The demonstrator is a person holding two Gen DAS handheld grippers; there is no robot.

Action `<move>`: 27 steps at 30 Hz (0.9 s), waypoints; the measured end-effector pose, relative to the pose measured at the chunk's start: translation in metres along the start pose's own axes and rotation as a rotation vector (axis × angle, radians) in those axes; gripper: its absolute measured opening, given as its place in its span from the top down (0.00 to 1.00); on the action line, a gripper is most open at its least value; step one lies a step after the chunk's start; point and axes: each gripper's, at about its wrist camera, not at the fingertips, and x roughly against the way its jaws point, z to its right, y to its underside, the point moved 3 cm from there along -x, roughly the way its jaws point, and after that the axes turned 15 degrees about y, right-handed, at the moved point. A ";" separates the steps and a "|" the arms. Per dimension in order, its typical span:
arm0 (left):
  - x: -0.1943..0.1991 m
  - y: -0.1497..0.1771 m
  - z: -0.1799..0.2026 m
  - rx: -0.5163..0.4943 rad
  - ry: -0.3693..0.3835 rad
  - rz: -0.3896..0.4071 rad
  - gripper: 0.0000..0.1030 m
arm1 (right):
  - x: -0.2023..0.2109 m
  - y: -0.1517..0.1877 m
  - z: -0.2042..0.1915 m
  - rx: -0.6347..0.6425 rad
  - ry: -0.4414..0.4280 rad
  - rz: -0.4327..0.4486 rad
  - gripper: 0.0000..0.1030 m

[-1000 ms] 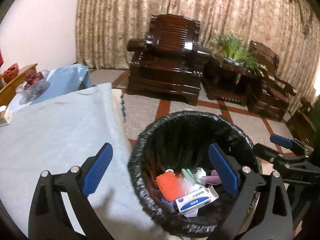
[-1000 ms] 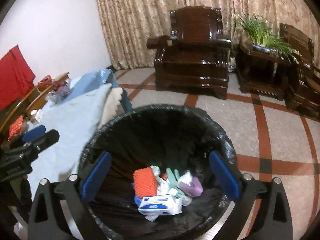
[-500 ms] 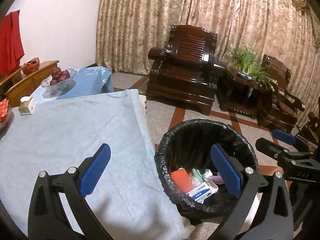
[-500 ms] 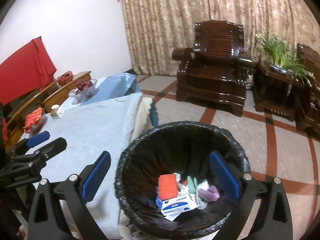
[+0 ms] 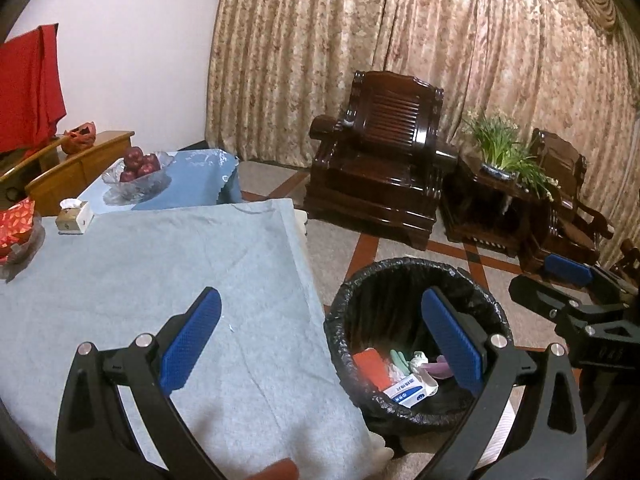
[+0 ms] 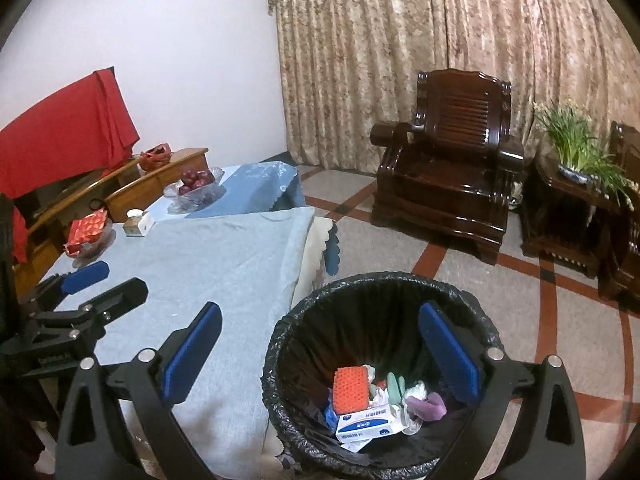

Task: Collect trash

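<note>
Both grippers are spread wide and empty: the left gripper [image 5: 320, 344] straddles the table edge, the right gripper [image 6: 320, 352] hangs over the bin [image 6: 280, 344]. Inside it lie an orange sponge [image 6: 351, 389], a white box [image 6: 366, 421] and a purple scrap [image 6: 428, 404], clearest from the right wrist. Beyond, the grey cloth [image 5: 140, 272], a bowl of apples [image 5: 138, 170] and an armchair [image 5: 380, 168].

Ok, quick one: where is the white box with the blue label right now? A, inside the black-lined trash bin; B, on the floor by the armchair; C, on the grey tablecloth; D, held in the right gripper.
A: the white box with the blue label lies among other litter at the bottom of the black-lined trash bin, and the right gripper is open and empty.
</note>
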 end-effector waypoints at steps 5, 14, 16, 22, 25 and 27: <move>0.003 0.001 0.004 -0.014 -0.005 0.005 0.05 | 0.002 -0.002 -0.002 0.004 -0.002 0.008 0.06; 0.005 0.000 0.006 -0.021 -0.009 0.009 0.05 | 0.006 -0.002 -0.005 0.008 -0.003 0.018 0.06; 0.006 0.000 0.007 -0.024 -0.011 0.012 0.05 | 0.006 -0.002 -0.005 0.008 -0.002 0.018 0.06; 0.009 -0.002 0.005 -0.031 -0.010 0.015 0.05 | 0.008 -0.003 -0.004 0.009 -0.001 0.021 0.06; 0.009 -0.001 0.006 -0.032 -0.012 0.016 0.05 | 0.010 -0.004 -0.004 0.009 -0.001 0.026 0.06; 0.009 -0.001 0.006 -0.032 -0.012 0.016 0.05 | 0.011 -0.004 -0.003 0.009 0.000 0.026 0.06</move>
